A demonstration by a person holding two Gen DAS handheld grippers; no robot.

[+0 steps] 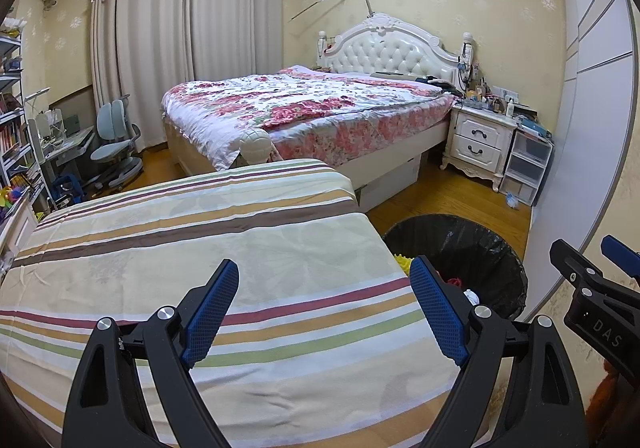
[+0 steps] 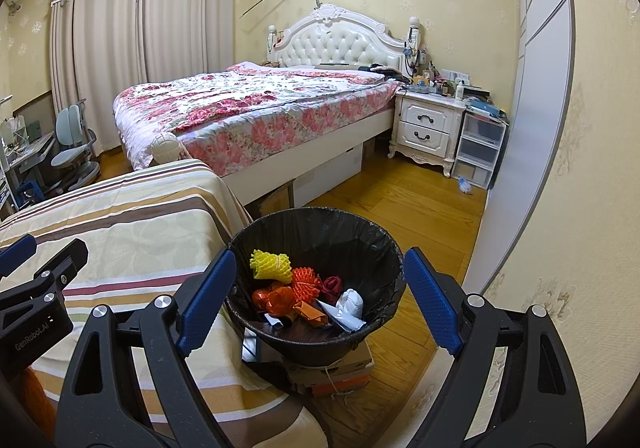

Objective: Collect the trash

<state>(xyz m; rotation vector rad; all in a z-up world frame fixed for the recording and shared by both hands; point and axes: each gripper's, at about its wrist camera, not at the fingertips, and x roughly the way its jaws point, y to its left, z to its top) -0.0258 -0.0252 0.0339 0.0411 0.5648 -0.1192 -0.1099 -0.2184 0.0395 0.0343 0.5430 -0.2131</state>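
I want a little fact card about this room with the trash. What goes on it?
Room: bedroom
Bin: black bag inside, stands on boxes beside the striped bed
In the bin: yellow foam net, orange foam net, white wad, other scraps
Left hand-held gripper: open, empty, over the striped bed
Right hand-held gripper: open, empty, over the bin
Floor: small blue-white scrap by the plastic drawers

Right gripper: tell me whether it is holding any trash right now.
No: the right gripper is open with nothing between its blue fingers, and the trash sits in the bin below.
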